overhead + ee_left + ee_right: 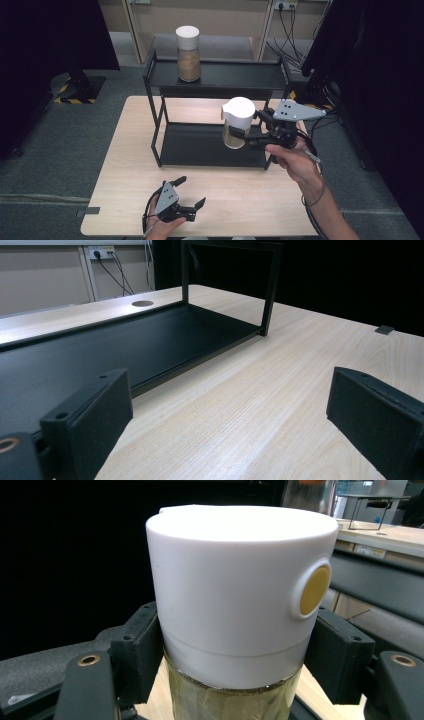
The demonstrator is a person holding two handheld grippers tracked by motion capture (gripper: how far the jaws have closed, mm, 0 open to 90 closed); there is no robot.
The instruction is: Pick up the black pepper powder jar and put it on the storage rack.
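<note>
A glass jar [235, 127] with a tall white lid hangs above the lower shelf of a black two-tier rack [210, 145], held by my right gripper [240, 134], which is shut on it just under the lid. Up close, the jar [240, 600] shows a yellow round button on the lid and both black pads [140, 650] pressed to its sides. A second white-lidded jar [188, 54] stands upright on the rack's top shelf. My left gripper [192, 192] rests open near the table's front edge, with only bare wood between its pads [100, 415].
The light wooden table [130, 165] carries the rack at its far half. The rack's lower shelf [100, 347] lies just ahead of the left gripper. Dark curtains stand to both sides, with cables on the floor at the far right.
</note>
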